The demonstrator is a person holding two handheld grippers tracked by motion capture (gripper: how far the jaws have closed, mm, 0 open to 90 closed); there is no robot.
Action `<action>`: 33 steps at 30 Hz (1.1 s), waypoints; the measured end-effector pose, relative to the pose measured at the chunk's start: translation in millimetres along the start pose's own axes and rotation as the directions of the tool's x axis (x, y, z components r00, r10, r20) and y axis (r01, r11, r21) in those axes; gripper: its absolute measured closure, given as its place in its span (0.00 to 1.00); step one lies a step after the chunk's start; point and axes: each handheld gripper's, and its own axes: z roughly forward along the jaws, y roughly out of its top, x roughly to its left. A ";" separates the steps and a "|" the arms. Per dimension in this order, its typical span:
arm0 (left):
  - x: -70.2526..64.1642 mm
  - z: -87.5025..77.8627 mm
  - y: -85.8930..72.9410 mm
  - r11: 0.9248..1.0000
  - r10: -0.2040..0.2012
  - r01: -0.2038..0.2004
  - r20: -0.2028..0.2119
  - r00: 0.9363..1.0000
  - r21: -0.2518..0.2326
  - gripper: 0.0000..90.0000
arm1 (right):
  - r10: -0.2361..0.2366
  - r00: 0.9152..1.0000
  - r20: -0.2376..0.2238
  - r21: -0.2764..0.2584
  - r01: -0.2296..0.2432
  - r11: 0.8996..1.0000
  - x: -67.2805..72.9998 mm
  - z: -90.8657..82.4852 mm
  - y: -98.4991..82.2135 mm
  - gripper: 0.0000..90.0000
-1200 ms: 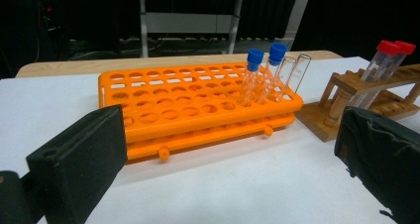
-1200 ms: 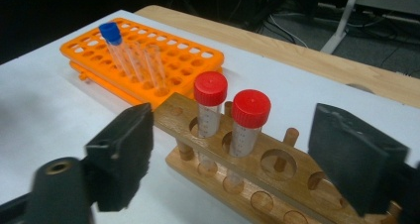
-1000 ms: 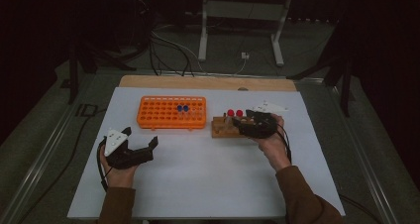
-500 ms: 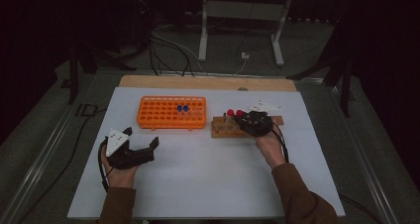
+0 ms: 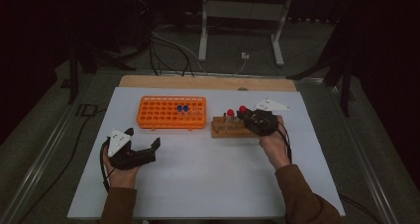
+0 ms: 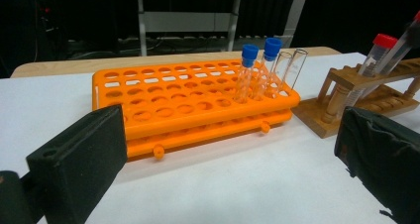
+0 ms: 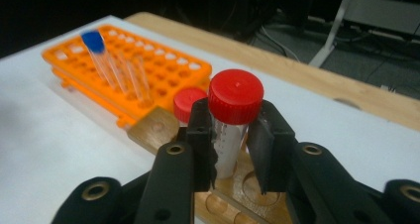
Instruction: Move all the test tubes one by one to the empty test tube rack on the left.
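My right gripper (image 5: 246, 117) (image 7: 232, 144) is at the wooden rack (image 5: 224, 130) (image 7: 157, 127). Its jaws have just been closing and are now shut on a red-capped tube (image 7: 234, 116) (image 5: 242, 109) just below the cap. The tube's foot still stands in the rack. A second red-capped tube (image 7: 188, 104) (image 5: 230, 112) stands beside it. To the left lies the orange rack (image 5: 171, 112) (image 6: 188, 100) with two blue-capped tubes (image 5: 182, 107) (image 6: 250, 70) and some uncapped clear ones (image 6: 293, 68). My left gripper (image 5: 143, 138) (image 6: 228, 174) rests open on the white sheet, nothing between its jaws.
The white sheet (image 5: 208, 174) covers the table and has free room in the middle and front. A wooden board edge (image 5: 208, 82) runs along the back. Beyond it are a metal stand (image 5: 242, 16) and cables on the floor.
My right gripper's jaws have closed on the red-capped tube in the wooden rack, and that hand has shifted only slightly. The left hand has stayed in place.
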 end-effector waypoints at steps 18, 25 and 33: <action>-18.6 2.6 10.4 1.000 0.031 -0.030 0.036 0.999 -0.003 0.01 | -0.037 0.999 -0.036 -0.094 0.034 0.995 7.7 -48.7 22.3 0.83; -49.0 12.5 24.8 0.993 0.111 -0.114 0.122 0.986 0.014 0.05 | -0.051 0.995 -0.085 -0.086 0.044 0.995 23.9 -53.5 22.2 0.83; -77.0 26.2 39.9 0.989 0.144 -0.149 0.238 0.961 0.002 0.14 | -0.065 0.985 -0.159 -0.072 0.054 0.996 46.2 -50.1 19.6 0.83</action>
